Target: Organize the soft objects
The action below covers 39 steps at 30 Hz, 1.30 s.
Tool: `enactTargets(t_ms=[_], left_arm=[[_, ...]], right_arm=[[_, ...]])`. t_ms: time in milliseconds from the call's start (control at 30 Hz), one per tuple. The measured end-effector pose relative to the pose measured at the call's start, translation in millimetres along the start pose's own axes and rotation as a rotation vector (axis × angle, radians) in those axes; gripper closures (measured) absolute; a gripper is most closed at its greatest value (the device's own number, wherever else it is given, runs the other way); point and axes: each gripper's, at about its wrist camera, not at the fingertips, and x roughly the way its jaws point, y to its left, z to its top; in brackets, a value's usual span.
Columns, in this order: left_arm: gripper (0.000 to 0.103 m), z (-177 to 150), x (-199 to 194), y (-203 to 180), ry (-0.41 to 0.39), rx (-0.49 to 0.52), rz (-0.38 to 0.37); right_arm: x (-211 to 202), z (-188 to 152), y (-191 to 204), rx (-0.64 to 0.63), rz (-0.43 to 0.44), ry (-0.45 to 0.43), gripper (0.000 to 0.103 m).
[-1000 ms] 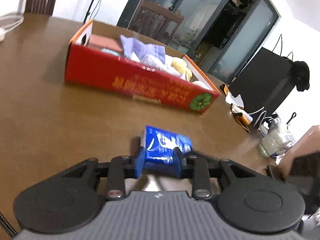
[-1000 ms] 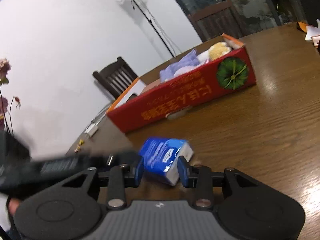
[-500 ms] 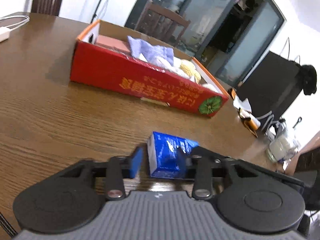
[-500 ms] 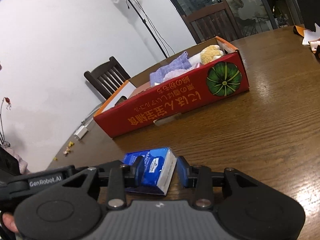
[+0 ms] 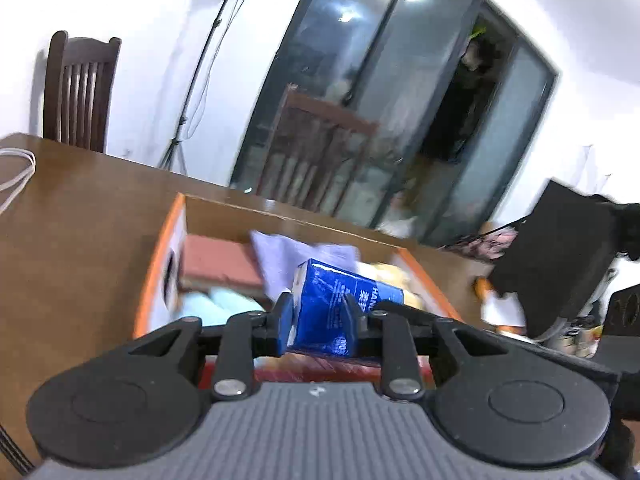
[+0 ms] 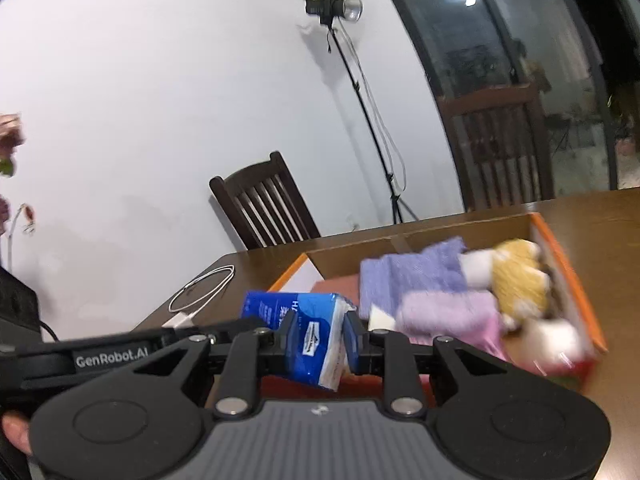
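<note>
Left tongs [image 5: 318,316]: I see them clamped on the blue tissue pack [image 5: 340,304]; both pads press its sides.
Right tongs [image 6: 320,330]: clamped on the same blue tissue pack [image 6: 308,332] from its other end; their jaws have just been closing, with the pack between them.
Tissue pack, place: I hold it in the air between both tongs, over the near wall of the red cardboard box [image 6: 576,280], clear of the bench [image 5: 80,232].
Tissue pack, attitude: tilted; in the right wrist view its white open end faces 5 o'clock.
Box contents: a lilac cloth [image 6: 412,272] at the middle, a pink cloth [image 6: 448,312] in front of it, a yellow plush toy [image 6: 516,276] at 3 o'clock of the cloths, a flat reddish item [image 5: 220,260] toward the box's left end in the left wrist view.
Bench, other items: a white cable loop [image 6: 204,288] lies at 9 o'clock of the box.
Surroundings: a dark wooden chair [image 6: 268,204] stands behind the bench; a lamp on a stand [image 6: 336,8] is by the wall.
Image quality: I note motion blur in both views.
</note>
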Motion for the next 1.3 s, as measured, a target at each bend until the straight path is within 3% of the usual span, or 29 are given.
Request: enactTargets(t_ms=[100,200,267,400,500,600,667,767,900,1067,1133,1200,1300], left_arm=[[0.077,9,44,16,0.101,-0.031,0.048],[0.078,-7,68,27,0.187,-0.024,0.064],[0.078,-16,65,18,0.156,0.057,0.078],[0.078,-22,66,10,0.150,0.107,0.068],[0.073,-25,69,10,0.131,0.120,0.064],[0.057,-29,72,12,0.109,0.150,0.064],[0.046,-27,74,3,0.124,0.175,0.064],[0.045,-27,69,-11,0.099,0.214,0.097],[0.040,-25,45,-19,0.084,0.213,0.102],[0.031,-16,-7,-25,-0.009,0.226,0.142],[0.027,-16,-32,-27,-0.067,0.227,0.170],[0.013,-22,-56,-32,-0.154,0.235,0.191],[0.004,-34,-88,-37,-0.270,0.262,0.231]], right_arm=[[46,12,-9,-0.008,-0.039,0.066,0.079],[81,6,-19,0.004,-0.082,0.183,0.078],[89,-2,-25,0.011,-0.085,0.218,0.077],[88,-1,-42,0.081,-0.039,0.248,0.074],[84,-1,-41,0.066,-0.062,0.247,0.074],[81,3,-34,-0.013,-0.138,0.215,0.073],[74,8,-34,-0.039,-0.174,0.185,0.055],[50,21,-27,-0.071,-0.189,0.112,0.055],[5,27,-25,-0.060,-0.199,0.019,0.041],[-33,26,-26,-0.092,-0.258,0.001,0.039],[-54,24,-22,-0.113,-0.277,-0.035,0.030],[-75,16,-14,-0.153,-0.312,-0.105,0.014],[-103,-2,1,-0.242,-0.368,-0.233,0.000]])
